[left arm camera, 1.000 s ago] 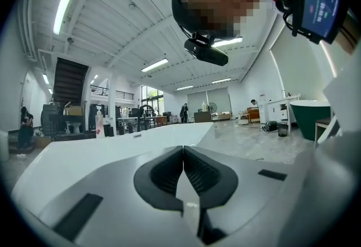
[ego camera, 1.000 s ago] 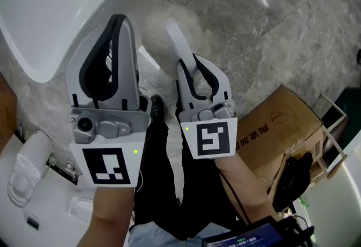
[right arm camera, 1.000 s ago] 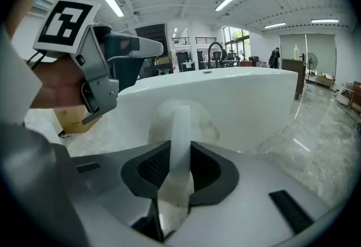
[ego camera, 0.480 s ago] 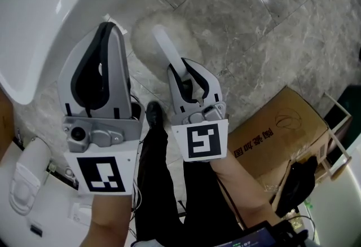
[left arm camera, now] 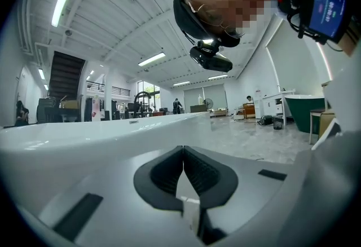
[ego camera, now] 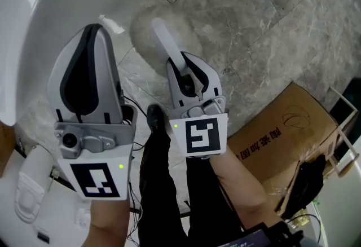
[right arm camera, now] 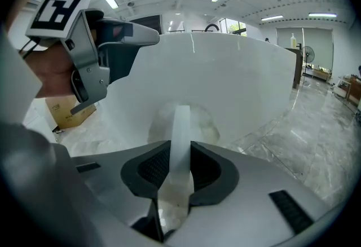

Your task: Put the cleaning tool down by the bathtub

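The cleaning tool (ego camera: pixel 161 37) has a flat white handle (right arm camera: pixel 181 139) and a pale round fluffy head (right arm camera: pixel 183 124). My right gripper (ego camera: pixel 183 71) is shut on the handle, and the head hangs over the grey marble floor beside the white bathtub (ego camera: pixel 34 20). In the right gripper view the tub's wall (right arm camera: pixel 225 82) rises just behind the tool's head. My left gripper (ego camera: pixel 93 34) is to the left, over the tub's rim, jaws shut with nothing between them (left arm camera: pixel 183 155).
A cardboard box (ego camera: pixel 279 133) stands on the marble floor (ego camera: pixel 265 31) to my right, with a dark bag (ego camera: pixel 304 184) beside it. My legs and a shoe (ego camera: pixel 155 119) are below the grippers. A white toilet (ego camera: pixel 25 184) is at lower left.
Both grippers have shifted left and slightly down in the head view, and the tool's head now hangs closer to the tub's side. The grip on the handle is unchanged.
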`<state>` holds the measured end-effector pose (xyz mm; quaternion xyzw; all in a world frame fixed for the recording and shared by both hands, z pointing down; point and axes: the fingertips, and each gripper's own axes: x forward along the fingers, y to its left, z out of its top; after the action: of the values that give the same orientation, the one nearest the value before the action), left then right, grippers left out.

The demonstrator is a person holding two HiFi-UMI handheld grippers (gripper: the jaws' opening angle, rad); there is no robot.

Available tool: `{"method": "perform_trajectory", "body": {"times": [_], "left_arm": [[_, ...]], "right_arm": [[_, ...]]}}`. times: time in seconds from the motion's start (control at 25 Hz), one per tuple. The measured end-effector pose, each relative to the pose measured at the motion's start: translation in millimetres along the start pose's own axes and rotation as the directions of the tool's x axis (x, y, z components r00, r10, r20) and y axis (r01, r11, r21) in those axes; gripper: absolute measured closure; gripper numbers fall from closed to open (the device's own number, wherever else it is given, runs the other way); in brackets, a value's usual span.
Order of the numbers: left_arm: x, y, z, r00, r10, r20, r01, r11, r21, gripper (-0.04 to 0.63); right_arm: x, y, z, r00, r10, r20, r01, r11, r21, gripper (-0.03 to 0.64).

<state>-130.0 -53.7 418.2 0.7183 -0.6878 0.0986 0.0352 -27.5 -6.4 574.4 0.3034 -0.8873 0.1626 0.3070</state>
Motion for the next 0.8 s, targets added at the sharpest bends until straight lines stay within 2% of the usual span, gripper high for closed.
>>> {"method": "perform_trajectory", "body": {"times": [0.28, 0.8], "left_arm": [[6.9, -4.4, -26.8, 1.000, -0.015, 0.018, 0.015, 1.000, 0.020, 0.578], [5.6, -8.8, -77.0, 1.000, -0.021, 0.004, 0.021, 1.000, 0.024, 0.578]], "right_arm": [[25.1, 1.3, -21.6, 1.000, 0.022, 0.001, -0.022, 1.000, -0.005, 0.518], [68.8, 16.8, -73.6, 0.997, 0.073, -0.032, -0.074, 0.997, -0.015, 0.518]]}}
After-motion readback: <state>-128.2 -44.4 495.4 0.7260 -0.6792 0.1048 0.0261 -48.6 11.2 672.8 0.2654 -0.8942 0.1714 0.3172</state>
